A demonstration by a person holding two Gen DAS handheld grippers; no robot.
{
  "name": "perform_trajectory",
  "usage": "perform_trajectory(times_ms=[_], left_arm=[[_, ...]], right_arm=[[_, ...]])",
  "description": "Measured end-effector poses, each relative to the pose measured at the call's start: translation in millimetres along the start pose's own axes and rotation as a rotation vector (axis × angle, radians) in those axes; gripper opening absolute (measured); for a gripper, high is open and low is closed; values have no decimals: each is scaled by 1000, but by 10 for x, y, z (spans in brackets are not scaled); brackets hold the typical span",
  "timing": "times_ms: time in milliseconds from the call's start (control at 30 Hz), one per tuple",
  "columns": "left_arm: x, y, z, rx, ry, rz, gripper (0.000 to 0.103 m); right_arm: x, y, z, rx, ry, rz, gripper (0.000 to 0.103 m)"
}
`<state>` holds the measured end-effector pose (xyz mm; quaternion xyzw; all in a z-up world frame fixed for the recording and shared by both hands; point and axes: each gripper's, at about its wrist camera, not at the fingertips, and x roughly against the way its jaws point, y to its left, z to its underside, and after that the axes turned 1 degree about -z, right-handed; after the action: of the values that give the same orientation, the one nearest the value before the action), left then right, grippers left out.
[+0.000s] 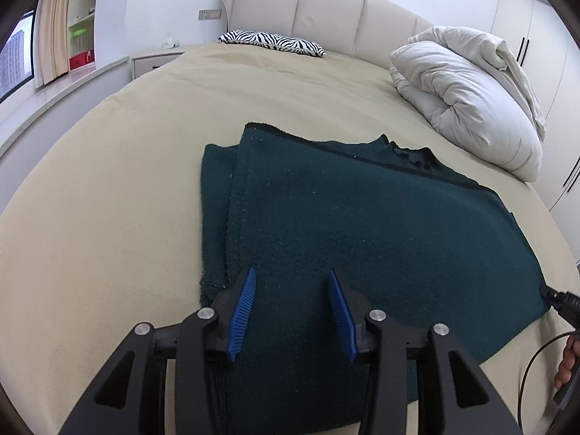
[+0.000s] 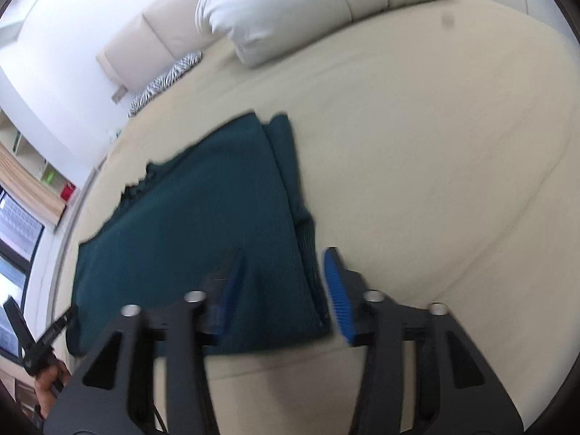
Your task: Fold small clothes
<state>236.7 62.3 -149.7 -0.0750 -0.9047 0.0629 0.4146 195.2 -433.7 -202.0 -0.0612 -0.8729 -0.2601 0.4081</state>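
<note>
A dark teal knitted sweater lies flat on the beige bed, sides folded in, its collar toward the headboard. My left gripper hovers over the sweater's near left part, blue pads apart, nothing pinched between them. In the blurred right wrist view the sweater lies left of centre. My right gripper stands open above its near right edge, one pad over the cloth and the other over bare sheet. A tip of the right gripper shows at the sweater's right corner. The left gripper's tool appears low on the left.
A bundled white duvet lies at the bed's far right, beside wardrobe doors. A zebra-print pillow rests against the padded headboard. A nightstand, shelves and a window are to the left. A hand grips the right tool.
</note>
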Motion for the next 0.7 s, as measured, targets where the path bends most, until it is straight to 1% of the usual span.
perform_trajectory(times_ms=[67,133,200,367,433,500,567,600,633,667,700], left_arm=[[-27,-5,1,-15,3,-4,45],[-50,-14,3,-27,5,-8,45],[-64,-10,-1,-30,7,-6,45],[-84,12,-10,-34,8,6,45],[-81,9,-17,-37,10,6,45],[-49,-13,-30,-40,12,-5,45],[44,-46,-46,-28,0,-7,45],[79,-59,-45,-21,-9,3,45],[121,-84,-52,-15,-23,20,45],[148,-114,-56,-14,-34,30,45],[172,-178,-68,-19,-45,43,45]], right_arm=[[28,19,65,33,-11,29,9],[56,-27,100,21,-10,32,6],[86,-82,130,1,0,28,5],[90,-109,216,-2,15,42,5],[57,-100,197,-18,20,33,5],[47,-81,182,-4,36,27,5],[77,-43,140,3,51,34,10],[129,-22,119,8,55,58,12],[220,7,98,14,38,87,20],[322,47,80,23,3,107,21],[426,119,58,40,-37,107,21]])
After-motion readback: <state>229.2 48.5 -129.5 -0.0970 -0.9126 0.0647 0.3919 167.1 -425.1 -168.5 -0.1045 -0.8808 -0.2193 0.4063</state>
